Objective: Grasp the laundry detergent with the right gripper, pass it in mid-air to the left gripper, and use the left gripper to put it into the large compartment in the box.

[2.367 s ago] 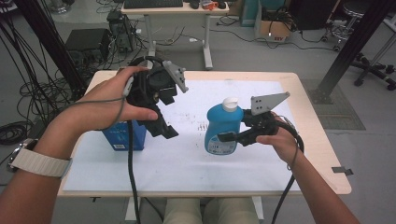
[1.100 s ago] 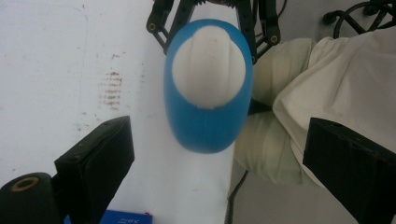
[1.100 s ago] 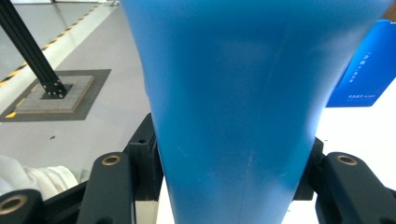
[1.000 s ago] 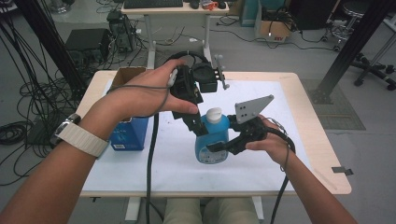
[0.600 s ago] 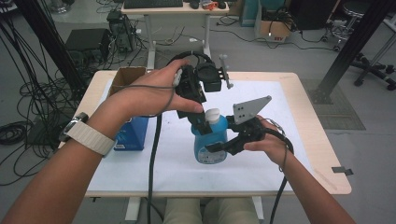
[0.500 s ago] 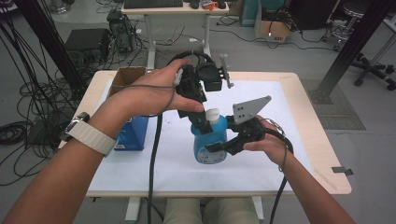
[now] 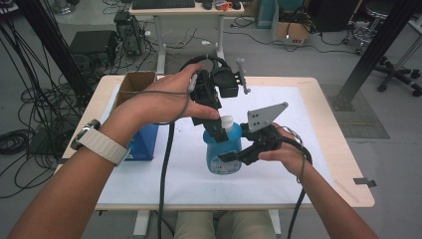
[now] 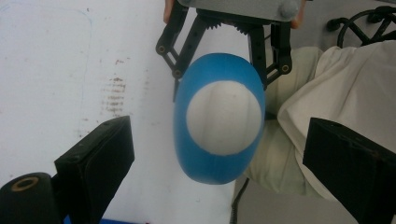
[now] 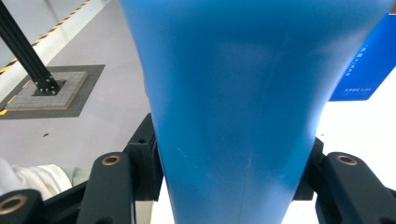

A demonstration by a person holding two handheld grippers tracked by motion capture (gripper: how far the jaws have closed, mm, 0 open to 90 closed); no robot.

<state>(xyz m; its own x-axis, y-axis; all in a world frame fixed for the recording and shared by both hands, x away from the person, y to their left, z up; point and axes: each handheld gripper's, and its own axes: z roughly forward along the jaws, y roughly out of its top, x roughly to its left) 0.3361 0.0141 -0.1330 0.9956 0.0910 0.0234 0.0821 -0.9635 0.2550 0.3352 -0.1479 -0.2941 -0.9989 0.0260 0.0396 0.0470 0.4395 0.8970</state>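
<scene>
A blue bottle [image 7: 224, 155] with a white cap [image 7: 227, 121] stands upright over the white mat, and my right gripper [image 7: 233, 157] is shut on its body from the right. In the right gripper view the bottle's blue wall [image 9: 233, 93] sits pressed between both jaws of that gripper [image 9: 229, 182]. My left gripper [image 7: 217, 133] hangs over the bottle and points down, open. The left gripper view looks straight down on the cap [image 8: 224, 116], with the left gripper [image 8: 219, 172] wide to either side and clear of it. My right gripper [image 8: 224, 32] clasps the bottle beyond.
A blue box [image 7: 144, 142] stands at the mat's left, also at the right edge of the right gripper view [image 9: 364, 65]. An open cardboard box [image 7: 134, 82] sits behind it. The white mat [image 7: 298, 164] covers most of the wooden table [image 7: 348, 164].
My left gripper has come from above the blue box to above the bottle's cap. The right gripper has carried the bottle a little left and nearer. Over the last half second little moved.
</scene>
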